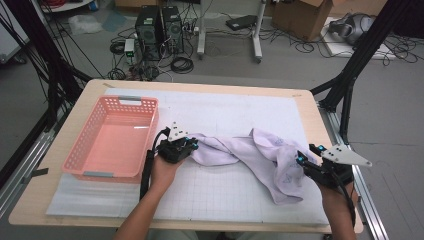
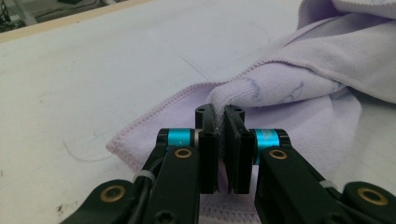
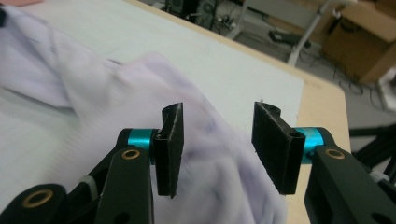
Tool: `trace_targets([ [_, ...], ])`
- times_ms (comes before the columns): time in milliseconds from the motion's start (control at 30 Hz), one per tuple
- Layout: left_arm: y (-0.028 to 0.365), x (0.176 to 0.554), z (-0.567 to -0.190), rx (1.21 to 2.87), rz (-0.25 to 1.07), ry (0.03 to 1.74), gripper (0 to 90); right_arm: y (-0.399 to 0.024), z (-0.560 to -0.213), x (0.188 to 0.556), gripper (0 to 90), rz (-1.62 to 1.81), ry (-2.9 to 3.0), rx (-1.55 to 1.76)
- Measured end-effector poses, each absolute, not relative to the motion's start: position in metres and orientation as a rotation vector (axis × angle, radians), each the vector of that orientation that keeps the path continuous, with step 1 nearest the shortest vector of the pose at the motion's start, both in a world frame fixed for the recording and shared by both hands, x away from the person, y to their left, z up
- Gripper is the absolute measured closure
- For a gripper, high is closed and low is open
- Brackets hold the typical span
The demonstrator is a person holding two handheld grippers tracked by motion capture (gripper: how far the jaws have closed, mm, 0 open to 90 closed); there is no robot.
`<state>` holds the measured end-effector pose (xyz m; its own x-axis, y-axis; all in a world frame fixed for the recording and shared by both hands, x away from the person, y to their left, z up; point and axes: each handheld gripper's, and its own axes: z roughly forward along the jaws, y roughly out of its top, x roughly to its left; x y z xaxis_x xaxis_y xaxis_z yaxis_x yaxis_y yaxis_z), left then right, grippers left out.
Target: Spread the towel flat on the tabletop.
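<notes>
A crumpled lavender cloth point(image 1: 250, 152) lies across the white mat point(image 1: 230, 112) in the middle of the table. My left gripper point(image 1: 192, 145) is at the cloth's left end, beside the pink basket, and is shut on a fold of the cloth point(image 2: 261, 88); the fabric is pinched between its pads point(image 2: 208, 144). My right gripper point(image 1: 302, 159) hovers at the cloth's right side. Its jaws stand apart in the right gripper view, with the cloth point(image 3: 140, 116) lying beneath and between them, and the pads point(image 3: 170, 147) do not press on it.
An empty pink plastic basket point(image 1: 116, 137) stands at the table's left. The table's right edge point(image 1: 320, 125) is close to my right gripper. Beyond the table, computers, cables and cardboard boxes sit on the floor.
</notes>
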<state>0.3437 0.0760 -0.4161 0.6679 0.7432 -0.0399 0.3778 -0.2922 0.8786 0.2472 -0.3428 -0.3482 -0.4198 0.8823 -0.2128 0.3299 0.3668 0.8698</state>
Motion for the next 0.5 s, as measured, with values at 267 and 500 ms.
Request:
trace_targets([
  [267, 0.079, 0.342, -0.422, 1.882, 0.418, 0.847, 84.1, -0.291, -0.369, 0.26, 47.7, 1.052, 2.262, 0.871],
  [500, 0.08, 0.343, -0.423, 1.871, 0.416, 0.856, 84.1, -0.262, -0.422, 0.285, 45.9, 0.921, 2.396, 0.898],
])
